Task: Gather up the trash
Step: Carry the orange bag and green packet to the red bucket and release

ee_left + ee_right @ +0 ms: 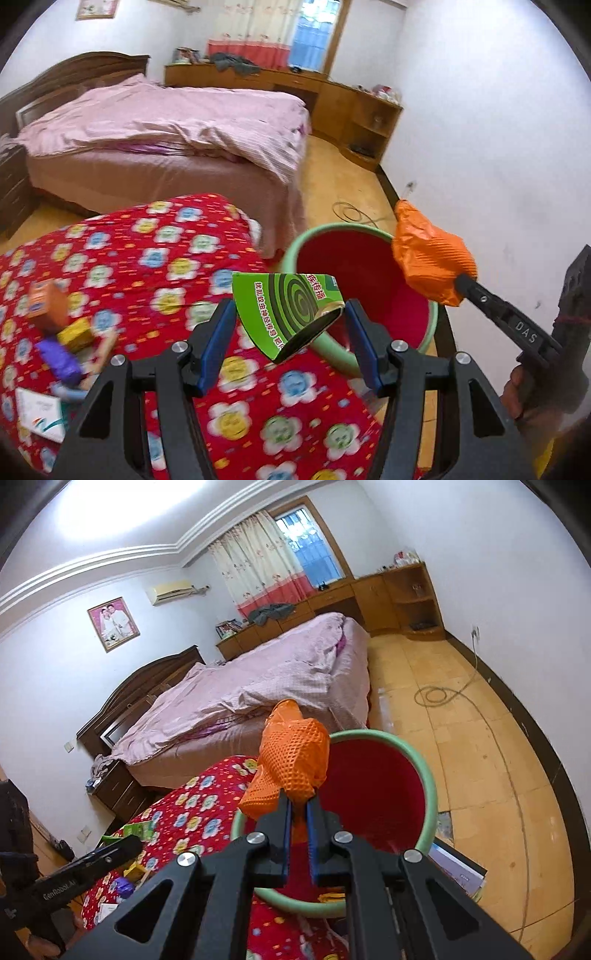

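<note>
A red bin with a green rim [364, 280] stands beside the table with the red flowered cloth [147, 258]. My left gripper [290, 321] holds a green mosquito-coil box [288, 314] between its jaws, at the bin's near rim. My right gripper [297, 805] is shut on a crumpled orange wrapper [291, 760] and holds it over the bin [373, 782]. The wrapper also shows in the left wrist view [428, 258], above the bin's right rim. Yellow scraps [332, 897] lie in the bin's bottom.
On the cloth at the left lie an orange box [48, 302], a yellow packet [75, 334], a purple wrapper [61, 362] and a white card [40, 413]. A bed with pink bedding [166, 125] stands behind. A cable [436, 696] lies coiled on the floor.
</note>
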Demonstrator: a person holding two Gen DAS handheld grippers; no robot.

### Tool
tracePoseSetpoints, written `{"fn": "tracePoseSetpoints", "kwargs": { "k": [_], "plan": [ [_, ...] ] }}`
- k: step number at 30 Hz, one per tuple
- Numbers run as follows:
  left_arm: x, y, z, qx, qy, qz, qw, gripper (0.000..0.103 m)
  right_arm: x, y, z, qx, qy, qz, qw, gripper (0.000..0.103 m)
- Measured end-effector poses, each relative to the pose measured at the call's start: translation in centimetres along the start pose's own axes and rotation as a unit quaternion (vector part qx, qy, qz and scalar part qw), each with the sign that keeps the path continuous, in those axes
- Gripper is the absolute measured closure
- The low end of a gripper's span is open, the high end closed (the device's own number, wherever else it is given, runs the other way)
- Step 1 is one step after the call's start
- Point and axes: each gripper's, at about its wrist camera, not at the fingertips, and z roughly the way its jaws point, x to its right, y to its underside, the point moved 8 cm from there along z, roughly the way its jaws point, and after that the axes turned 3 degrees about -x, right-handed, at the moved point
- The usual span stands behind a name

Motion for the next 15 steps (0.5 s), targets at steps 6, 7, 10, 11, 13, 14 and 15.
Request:
{"fn": "tracePoseSetpoints", "kwargs": {
  "k": [6, 7, 10, 11, 13, 14, 15],
  "plan": [
    [3.0, -0.1, 4.9, -0.026, 0.015, 0.026, 0.9992, 0.042, 3.1, 0.8, 2.1, -0.028, 0.015, 0.016, 0.999, 0.094],
    [3.3, 0.0, 5.4, -0.029, 0.019, 0.029, 0.999, 0.041, 3.5, 0.9, 2.4, -0.031, 0.016, 0.018, 0.999, 0.094],
    [4.6, 0.1, 7.2, -0.043, 0.029, 0.04, 0.9979, 0.04, 4.9, 1.5, 3.1, -0.04, 0.023, 0.026, 0.999, 0.094],
    [4.8, 0.2, 7.6, -0.048, 0.027, 0.041, 0.9977, 0.04, 5.1, 1.6, 3.3, -0.043, 0.024, 0.028, 0.998, 0.093],
    [5.2, 0.4, 8.5, -0.056, 0.021, 0.044, 0.9972, 0.04, 5.6, 1.9, 3.7, -0.049, 0.024, 0.032, 0.998, 0.09],
    [5.3, 0.5, 8.9, -0.06, 0.019, 0.047, 0.9969, 0.039, 5.8, 2.0, 3.8, -0.051, 0.021, 0.035, 0.998, 0.09],
    [5.3, 0.6, 9.1, -0.061, 0.017, 0.047, 0.9969, 0.039, 6.0, 2.1, 4.0, -0.052, 0.019, 0.037, 0.998, 0.09]
  ]
}}
